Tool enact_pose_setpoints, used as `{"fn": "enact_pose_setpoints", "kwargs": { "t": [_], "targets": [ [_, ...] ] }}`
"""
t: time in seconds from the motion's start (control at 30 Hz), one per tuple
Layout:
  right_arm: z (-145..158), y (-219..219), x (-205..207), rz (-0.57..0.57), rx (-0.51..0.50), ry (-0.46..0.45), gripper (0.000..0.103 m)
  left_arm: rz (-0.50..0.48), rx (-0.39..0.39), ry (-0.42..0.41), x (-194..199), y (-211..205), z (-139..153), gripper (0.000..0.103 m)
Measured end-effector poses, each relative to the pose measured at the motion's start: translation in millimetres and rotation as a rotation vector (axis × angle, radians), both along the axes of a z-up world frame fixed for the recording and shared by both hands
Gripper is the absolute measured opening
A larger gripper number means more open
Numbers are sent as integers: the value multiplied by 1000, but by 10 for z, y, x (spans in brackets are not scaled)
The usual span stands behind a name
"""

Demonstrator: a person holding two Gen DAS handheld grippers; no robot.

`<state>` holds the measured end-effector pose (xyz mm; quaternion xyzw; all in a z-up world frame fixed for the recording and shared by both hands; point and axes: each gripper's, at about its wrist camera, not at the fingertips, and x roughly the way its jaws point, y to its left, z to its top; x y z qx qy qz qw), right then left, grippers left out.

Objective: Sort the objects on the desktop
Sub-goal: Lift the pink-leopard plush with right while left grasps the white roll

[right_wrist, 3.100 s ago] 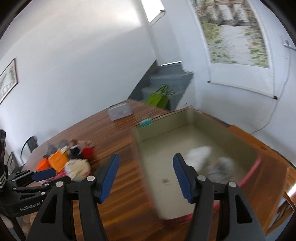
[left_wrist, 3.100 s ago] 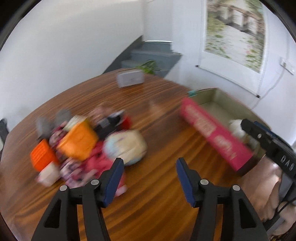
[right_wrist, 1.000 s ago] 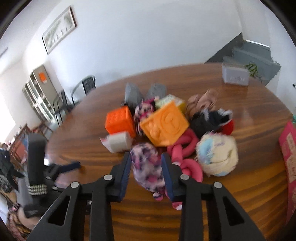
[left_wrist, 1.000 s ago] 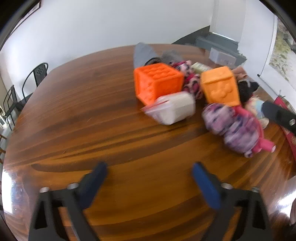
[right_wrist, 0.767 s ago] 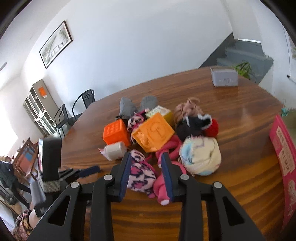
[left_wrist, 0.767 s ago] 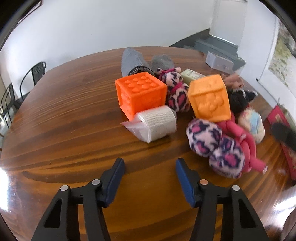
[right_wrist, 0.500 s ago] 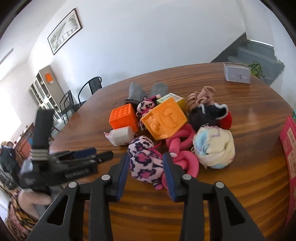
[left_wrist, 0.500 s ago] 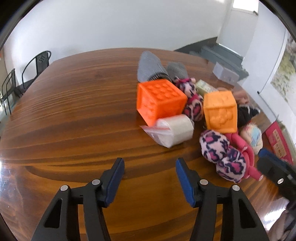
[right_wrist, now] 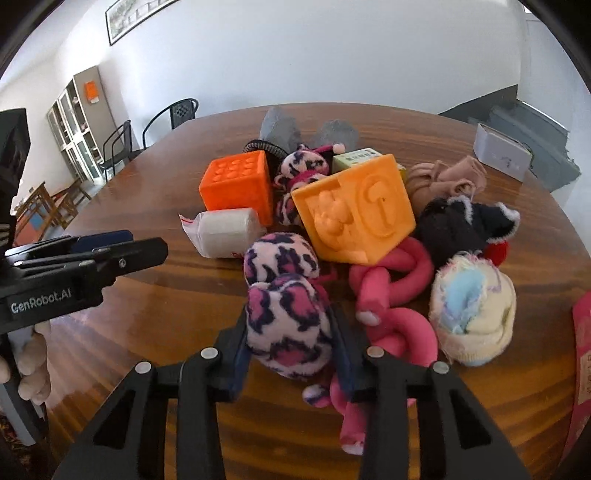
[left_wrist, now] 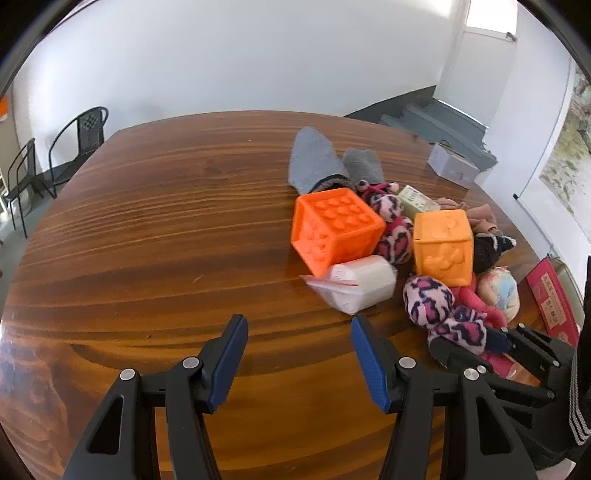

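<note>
A big wooden table [left_wrist: 155, 229] holds a heap of toys near its right side. The right gripper [right_wrist: 291, 345] squeezes the spotted plush [right_wrist: 286, 317] at the heap's front, and the left gripper [left_wrist: 297, 354] hangs wide open, holding nothing, over bare wood just before the white roll [left_wrist: 360, 286].

The wooden worktop [left_wrist: 155, 236] is round-edged and glossy, its grain running in long dark streaks. Behind it rises a plain white wall [left_wrist: 240, 55]. Two black metal chairs [left_wrist: 79, 142] stand at the far left against that wall. A grey staircase [left_wrist: 439, 120] climbs at the right, next to a hanging scroll painting [left_wrist: 569, 162]. In the right wrist view, a framed picture [right_wrist: 135, 14] hangs high on the wall, and a glass-fronted cabinet [right_wrist: 81, 125] with an orange item on it stands at the left.
</note>
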<state>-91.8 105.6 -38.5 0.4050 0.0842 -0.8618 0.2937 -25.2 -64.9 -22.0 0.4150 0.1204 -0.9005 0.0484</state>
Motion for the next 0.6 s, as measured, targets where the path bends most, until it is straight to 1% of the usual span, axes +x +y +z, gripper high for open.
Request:
{"fn": "enact_pose_setpoints", "kwargs": {
  "t": [0.03, 0.1, 0.2, 0.3, 0.57, 0.6],
  "targets": [
    [16, 39, 9, -7, -11, -7, 40, -9, 0, 3, -3, 38, 9, 60],
    [119, 191, 25, -38, -70, -15, 40, -29, -8, 7, -35, 140, 26, 60],
    [364, 516, 97, -93, -195, 21, 40, -47, -22, 3, -128, 322, 37, 60],
    [491, 751, 177, -148, -261, 71, 40, -29, -39, -5, -241, 403, -4, 60],
    [601, 941, 194, -206, -313, 92, 40, 45, -94, -26, -550, 538, -153, 60],
    [614, 931, 212, -206, -311, 101, 40, 52, -96, -27, -578, 543, -170, 56]
  ]
}}
